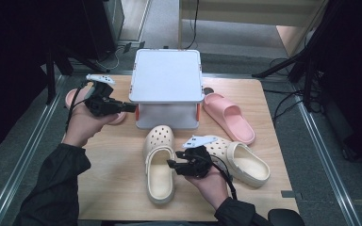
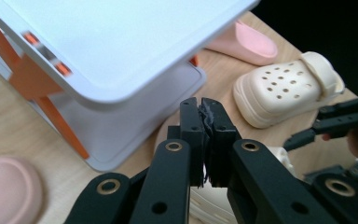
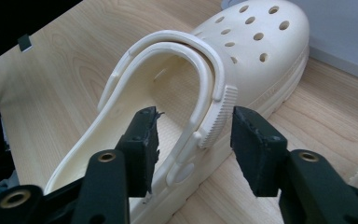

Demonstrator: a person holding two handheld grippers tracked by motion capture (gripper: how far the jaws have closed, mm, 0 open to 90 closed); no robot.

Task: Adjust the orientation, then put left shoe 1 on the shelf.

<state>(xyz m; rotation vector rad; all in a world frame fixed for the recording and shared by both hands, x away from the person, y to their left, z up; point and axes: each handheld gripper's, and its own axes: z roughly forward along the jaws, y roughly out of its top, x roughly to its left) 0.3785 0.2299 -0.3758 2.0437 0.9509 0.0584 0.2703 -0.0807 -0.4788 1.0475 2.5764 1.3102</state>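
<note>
Closest to the person, the right gripper (image 1: pixel 173 164) sits over the nearer cream clog (image 1: pixel 159 162), which lies on the wooden table (image 1: pixel 113 188) just in front of the white storage box (image 1: pixel 167 87), toe pointing at the box. In the right gripper view its jaws are spread wide, straddling the clog's side wall and the ribbed end of the heel strap where it pivots on a round rivet, but the pads aren't pressing on it, so it's let go rather than gripping. The clog is that smooth, matte foam stuff, chunky rounded toe peppered with round vent holes, thick sole, and the strap is flipped forward over the top of the opening. Its twin, the second cream clog (image 1: pixel 242 162), lies just to the right of the first one, angled away from the box with the heel opening facing front-right. Further back, the left gripper (image 1: pixel 131 108) hovers just off the box's left side, at about lid height; in the left gripper view its black jaws are clenched tight together with nothing between them, the pads looking a bit chewed up and ragged at the edges. The box itself is glossy white plastic with rounded corners, a flat lid and orange clips. A pink slide sandal (image 1: pixel 228 117), smooth with a wide single band, lies right of the box, and another pink slide (image 1: pixel 75 98) sits left of the box, behind the left hand (image 1: pixel 82 125).
</note>
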